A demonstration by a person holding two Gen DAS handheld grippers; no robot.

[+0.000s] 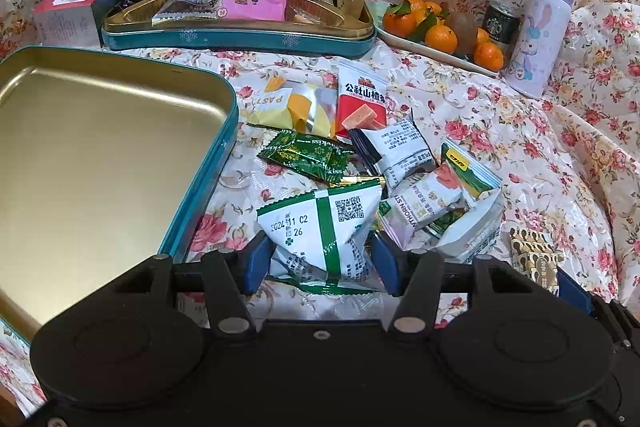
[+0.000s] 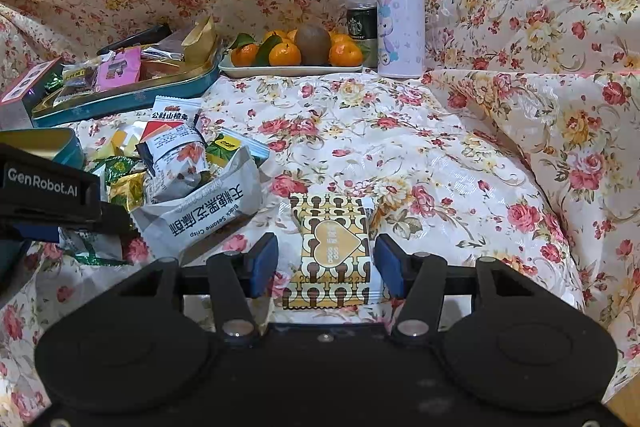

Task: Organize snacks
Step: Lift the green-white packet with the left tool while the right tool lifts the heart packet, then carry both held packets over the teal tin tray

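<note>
Straddling a white-and-green snack packet (image 1: 320, 227), the left hand-held gripper (image 1: 320, 263) has its jaws wide, pads beside the packet but apparently not pressing. The empty teal tin (image 1: 216, 155) lies just left of the snack pile. Right hand-held gripper (image 2: 326, 265): jaws wide around a gold heart-print packet (image 2: 332, 251) lying flat on the floral cloth (image 2: 400, 131), gaps visible both sides.

a cream cloth (image 2: 400, 155) bears red and yellow roses. the tin (image 1: 192, 195) is teal outside, gold inside. a white packet (image 1: 324, 223) carries green stripes; the flask (image 2: 400, 11) is lilac.
</note>
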